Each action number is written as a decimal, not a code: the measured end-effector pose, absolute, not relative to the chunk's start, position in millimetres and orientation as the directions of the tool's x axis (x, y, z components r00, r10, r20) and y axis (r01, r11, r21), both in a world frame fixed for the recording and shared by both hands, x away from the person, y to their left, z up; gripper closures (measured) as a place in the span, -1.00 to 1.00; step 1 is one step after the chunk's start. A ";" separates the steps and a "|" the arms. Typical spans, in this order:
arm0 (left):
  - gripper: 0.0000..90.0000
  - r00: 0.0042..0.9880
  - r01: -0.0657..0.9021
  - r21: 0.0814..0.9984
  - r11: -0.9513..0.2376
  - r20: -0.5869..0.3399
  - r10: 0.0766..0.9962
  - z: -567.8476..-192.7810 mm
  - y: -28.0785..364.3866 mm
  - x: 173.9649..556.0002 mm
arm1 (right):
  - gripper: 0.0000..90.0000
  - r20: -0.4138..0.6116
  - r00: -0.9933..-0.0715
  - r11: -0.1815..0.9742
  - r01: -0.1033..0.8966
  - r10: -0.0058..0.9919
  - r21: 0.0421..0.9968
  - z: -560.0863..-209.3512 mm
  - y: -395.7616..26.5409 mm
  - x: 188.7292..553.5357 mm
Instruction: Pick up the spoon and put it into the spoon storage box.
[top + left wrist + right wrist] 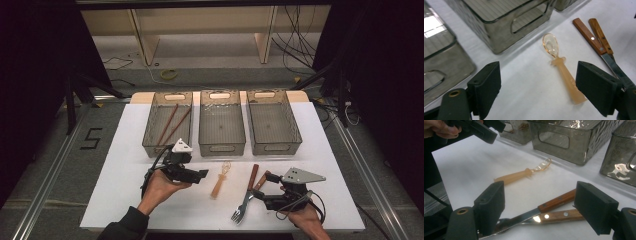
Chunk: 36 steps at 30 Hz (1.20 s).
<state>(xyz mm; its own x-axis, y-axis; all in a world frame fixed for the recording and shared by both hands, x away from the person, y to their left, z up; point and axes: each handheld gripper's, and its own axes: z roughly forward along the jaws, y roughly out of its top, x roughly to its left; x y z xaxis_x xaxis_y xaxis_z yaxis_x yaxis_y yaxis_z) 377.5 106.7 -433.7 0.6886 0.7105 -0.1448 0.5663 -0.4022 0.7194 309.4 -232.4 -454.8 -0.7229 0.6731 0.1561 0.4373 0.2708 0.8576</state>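
A translucent orange spoon [220,182] lies on the white table [125,190], bowl toward the bins. My left gripper [200,175] is open just left of it; in the left gripper view the spoon [564,70] lies on the table ahead, between the spread jaws of the gripper [541,82]. A wooden-handled fork [245,200] and knife [252,177] lie crossed to the spoon's right. My right gripper [261,192] is open beside them. In the right gripper view the two wooden handles [556,202] lie between the jaws of that gripper [542,205].
Three grey see-through bins stand in a row behind the cutlery: the left bin [150,145] holds two brown chopsticks [170,125], while the middle bin [222,146] and right bin [275,146] look empty. The table's front edge runs just below my hands.
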 end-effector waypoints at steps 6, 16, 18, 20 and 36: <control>-0.56 0.714 0.556 0.712 -0.428 -0.146 0.685 -439.0 92.9 371.6 | -0.43 0.156 -0.717 0.273 0.444 0.679 0.853 -455.1 -232.9 308.7; -0.49 0.751 0.539 0.684 -0.492 -0.125 0.648 -453.3 70.6 360.2 | -0.43 0.144 -0.723 0.283 0.435 0.676 0.855 -453.7 -230.6 306.6; -0.45 0.755 0.539 0.676 -0.504 -0.121 0.645 -457.2 66.3 359.1 | -0.43 0.142 -0.722 0.285 0.435 0.677 0.854 -453.8 -230.6 306.5; -0.39 0.770 0.532 0.660 -0.531 -0.115 0.628 -461.2 62.2 357.5 | -0.43 0.144 -0.721 0.283 0.436 0.678 0.854 -453.6 -230.9 306.3; -0.06 0.801 0.501 0.589 -0.634 -0.037 0.597 -482.1 43.1 349.9 | -0.43 0.141 -0.724 0.286 0.433 0.675 0.855 -453.6 -230.5 306.1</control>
<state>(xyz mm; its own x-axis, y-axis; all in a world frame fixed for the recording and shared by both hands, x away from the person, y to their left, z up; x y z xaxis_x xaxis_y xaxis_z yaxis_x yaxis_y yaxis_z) 349.9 43.1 -482.1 0.8010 0.5975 -0.0373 0.5007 -0.6345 0.5889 306.1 -230.5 -453.6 -0.7239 0.6754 0.1407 0.4326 0.2855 0.8552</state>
